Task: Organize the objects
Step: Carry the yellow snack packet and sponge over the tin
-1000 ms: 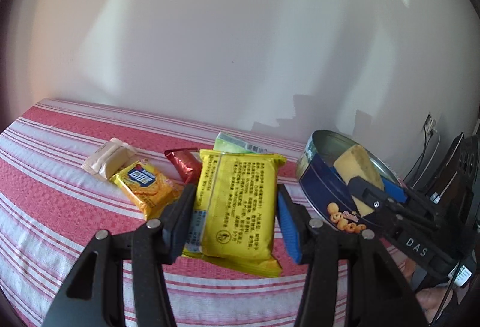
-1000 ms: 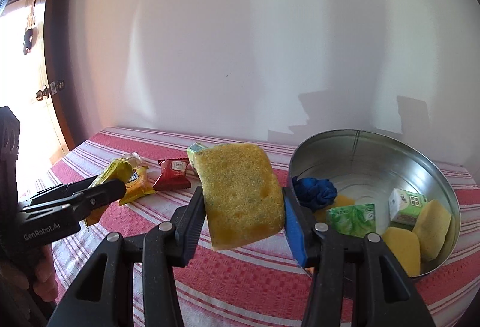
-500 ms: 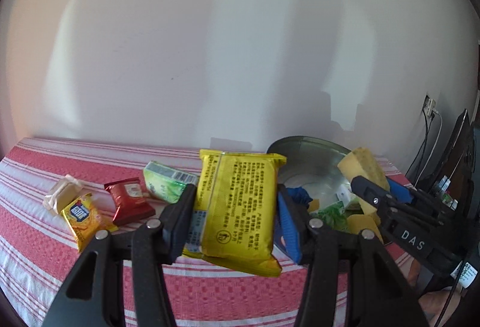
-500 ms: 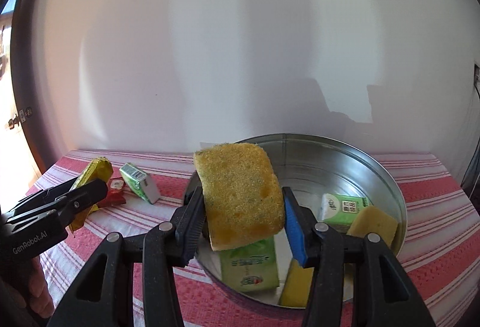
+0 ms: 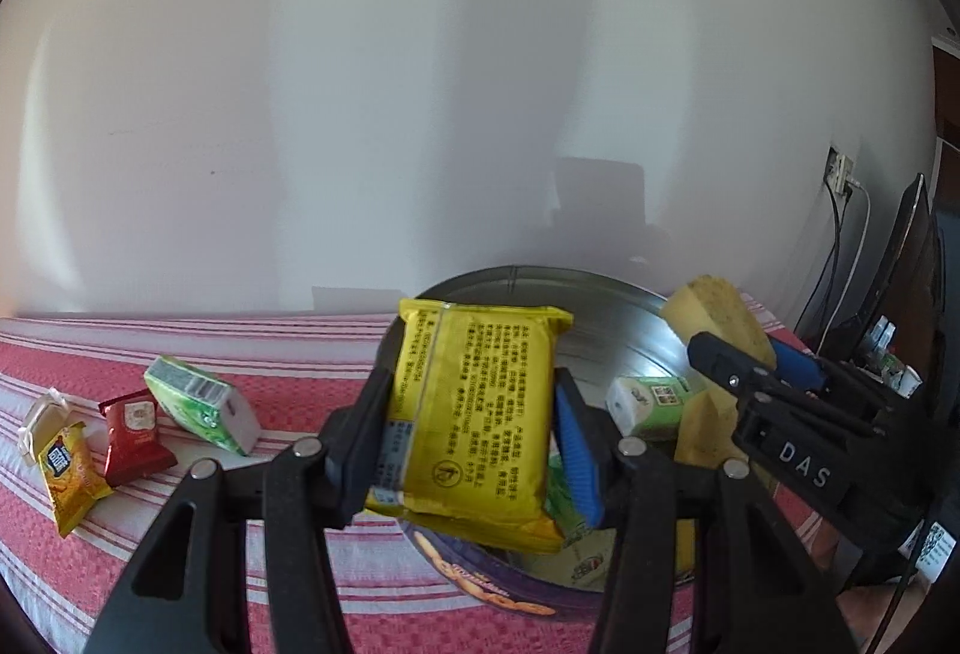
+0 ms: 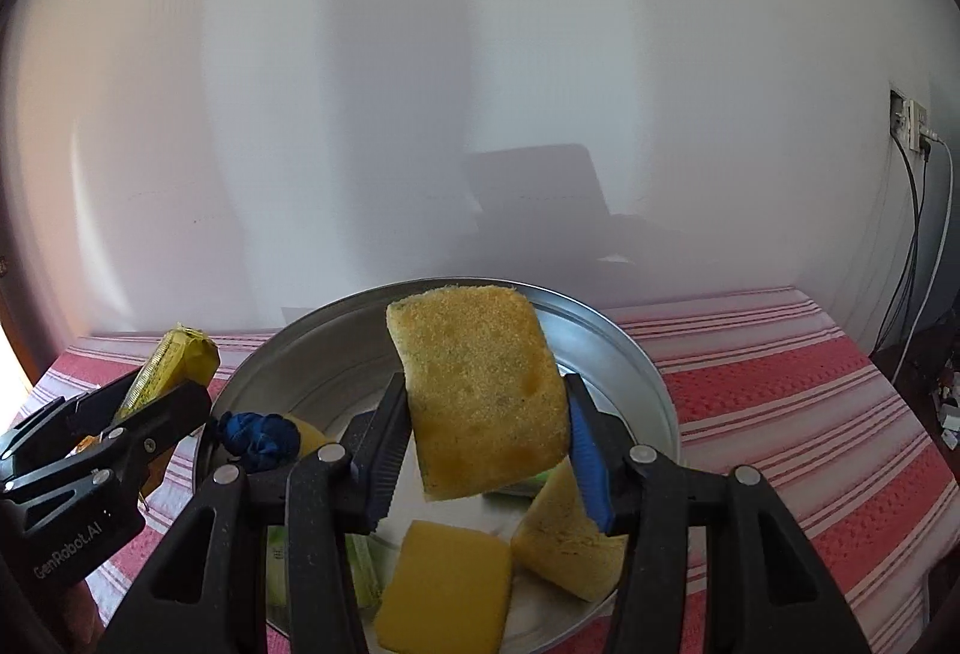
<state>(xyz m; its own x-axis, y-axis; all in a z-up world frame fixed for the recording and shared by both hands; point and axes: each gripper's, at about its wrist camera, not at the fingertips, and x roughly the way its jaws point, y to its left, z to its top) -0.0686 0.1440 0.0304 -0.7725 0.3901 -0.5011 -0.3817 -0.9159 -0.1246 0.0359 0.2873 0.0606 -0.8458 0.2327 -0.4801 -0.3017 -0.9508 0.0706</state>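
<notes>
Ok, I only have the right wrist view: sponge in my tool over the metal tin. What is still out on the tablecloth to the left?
Observer: Four things lie there: a green carton, a red packet, a small yellow snack bag and a pale wrapped item.
Operator: And what is the left tool carrying?
Observer: The left tool grips a yellow packet, its printed back toward the camera.
Operator: Is that packet over the tin yet?
Observer: Yes, it hangs over the near edge of the tin, beside your sponge.
</notes>
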